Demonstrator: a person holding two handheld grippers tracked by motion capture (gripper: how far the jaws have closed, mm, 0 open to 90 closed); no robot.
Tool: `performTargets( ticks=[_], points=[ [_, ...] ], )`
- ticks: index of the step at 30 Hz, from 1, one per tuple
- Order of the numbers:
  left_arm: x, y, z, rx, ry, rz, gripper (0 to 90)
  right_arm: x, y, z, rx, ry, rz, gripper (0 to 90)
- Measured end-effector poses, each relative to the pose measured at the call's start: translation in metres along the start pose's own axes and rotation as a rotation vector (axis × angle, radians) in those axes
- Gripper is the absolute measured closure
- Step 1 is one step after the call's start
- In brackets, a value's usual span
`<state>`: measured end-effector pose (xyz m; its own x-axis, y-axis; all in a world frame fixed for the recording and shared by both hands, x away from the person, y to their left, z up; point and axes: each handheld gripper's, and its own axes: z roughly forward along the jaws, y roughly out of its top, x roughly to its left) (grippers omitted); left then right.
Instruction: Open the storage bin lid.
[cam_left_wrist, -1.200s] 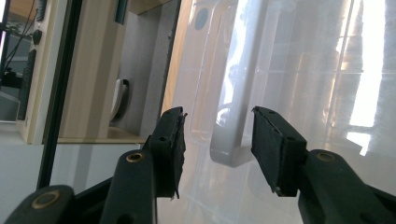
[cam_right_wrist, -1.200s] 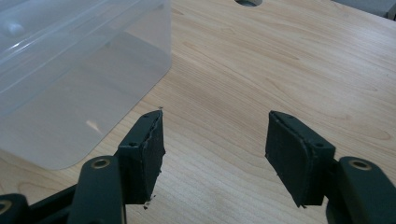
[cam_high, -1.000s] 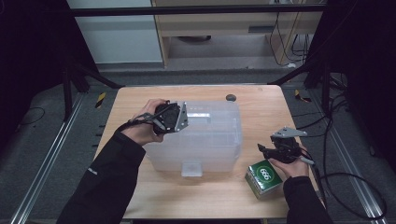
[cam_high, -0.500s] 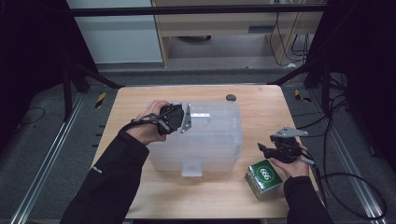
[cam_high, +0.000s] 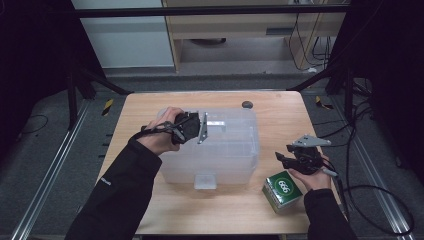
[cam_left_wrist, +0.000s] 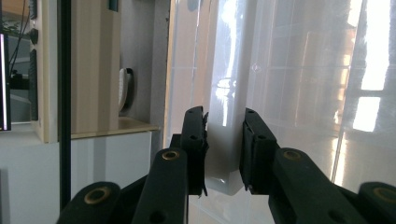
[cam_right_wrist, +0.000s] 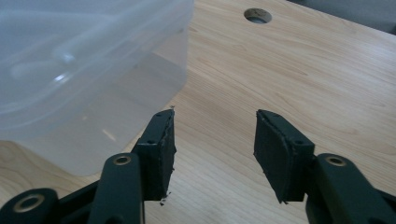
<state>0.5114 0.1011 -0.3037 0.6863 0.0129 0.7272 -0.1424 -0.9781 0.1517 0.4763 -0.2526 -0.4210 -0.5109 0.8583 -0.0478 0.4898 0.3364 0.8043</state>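
Note:
A translucent plastic storage box (cam_high: 225, 150) with its lid on stands mid-table. My left gripper (cam_high: 206, 126) lies on the lid's left part. In the left gripper view its jaws (cam_left_wrist: 224, 140) have just been closing and their pads press both sides of a white plastic tab (cam_left_wrist: 225, 154) of the box (cam_left_wrist: 303, 93). My right gripper (cam_high: 281, 161) hovers low to the right of the box. Its jaws (cam_right_wrist: 215, 135) have just been closing but stand open over bare wood, with nothing between them and the box wall (cam_right_wrist: 70, 70) to their left.
A green carton marked 666 (cam_high: 282, 190) sits by the right hand near the table's front edge. The wooden table (cam_high: 145, 110) has a round cable hole (cam_high: 246, 104) (cam_right_wrist: 257, 15) behind the box. Cables trail off the right side.
The left hand has edged slightly to the right on the lid. The right hand, the box and the green carton stay where they were.

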Motion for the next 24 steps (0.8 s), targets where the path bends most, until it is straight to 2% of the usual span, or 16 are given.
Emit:
performTargets(
  ticks=[4,5,12,18,24],
  points=[
    [0.001,0.000,0.000,0.000,-0.003,0.003,73.7,0.003,0.002,-0.002,0.001,0.015,-0.007,54.1],
    [0.001,-0.001,0.000,-0.012,-0.008,-0.010,73.7,0.004,0.003,-0.002,0.000,0.021,-0.009,55.3],
    [0.004,-0.002,0.001,-0.026,-0.012,-0.022,73.6,0.010,0.007,-0.008,-0.016,0.046,-0.016,64.6],
    [0.007,-0.002,0.001,-0.023,-0.016,-0.028,73.3,0.013,0.010,-0.012,-0.009,0.089,-0.004,76.9],
    [0.010,-0.003,0.001,-0.032,-0.010,-0.055,72.9,0.018,0.012,-0.015,-0.009,0.113,-0.011,86.3]
  ],
)
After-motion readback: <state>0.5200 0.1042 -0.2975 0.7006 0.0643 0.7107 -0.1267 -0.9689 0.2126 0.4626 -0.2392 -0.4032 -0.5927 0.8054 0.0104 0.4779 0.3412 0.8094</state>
